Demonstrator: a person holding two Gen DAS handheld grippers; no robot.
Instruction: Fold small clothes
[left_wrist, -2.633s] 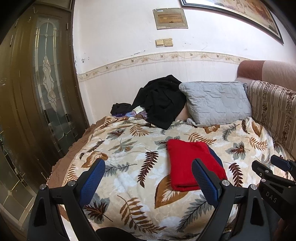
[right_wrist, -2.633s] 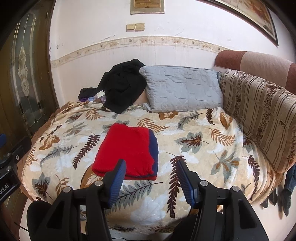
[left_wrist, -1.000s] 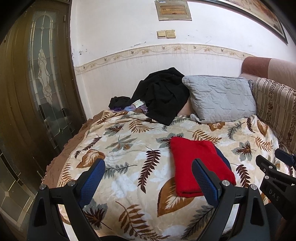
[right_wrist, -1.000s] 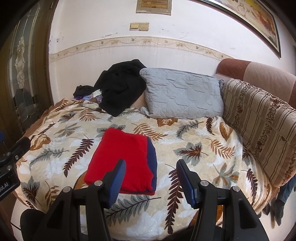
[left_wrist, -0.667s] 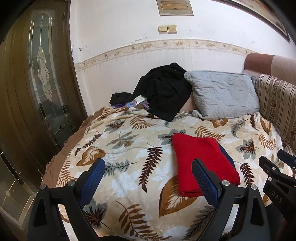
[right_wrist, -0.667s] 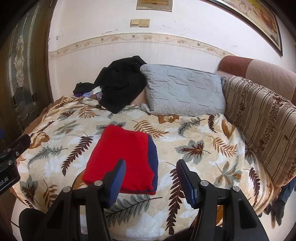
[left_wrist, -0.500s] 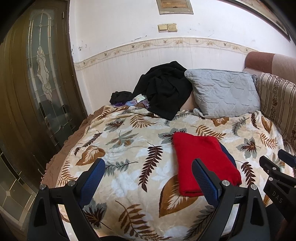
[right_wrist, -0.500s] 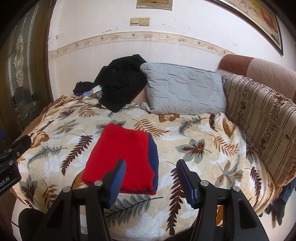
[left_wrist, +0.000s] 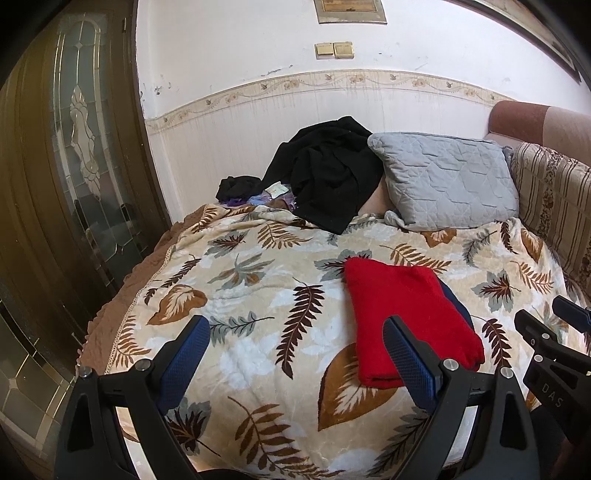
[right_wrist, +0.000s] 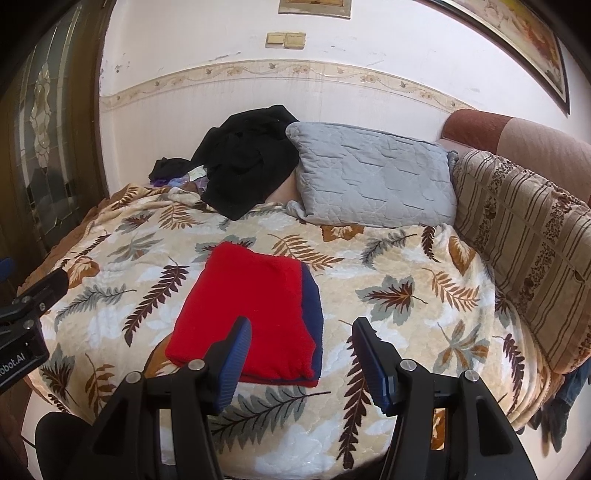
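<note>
Red garment (right_wrist: 251, 314) lies folded flat on the leaf-print blanket (right_wrist: 406, 325), a navy layer showing along its right edge. Left gripper (left_wrist: 295, 354) and right gripper (right_wrist: 301, 354) both hover near the bed edge, jaws spread wide, holding nothing. Grey pillow (right_wrist: 373, 177) and black clothes pile (right_wrist: 247, 166) sit behind, against the wall.

Folded red garment (left_wrist: 406, 314) lies on leaf-print blanket (left_wrist: 258, 295); left tool (left_wrist: 295, 358) gapes empty.
</note>
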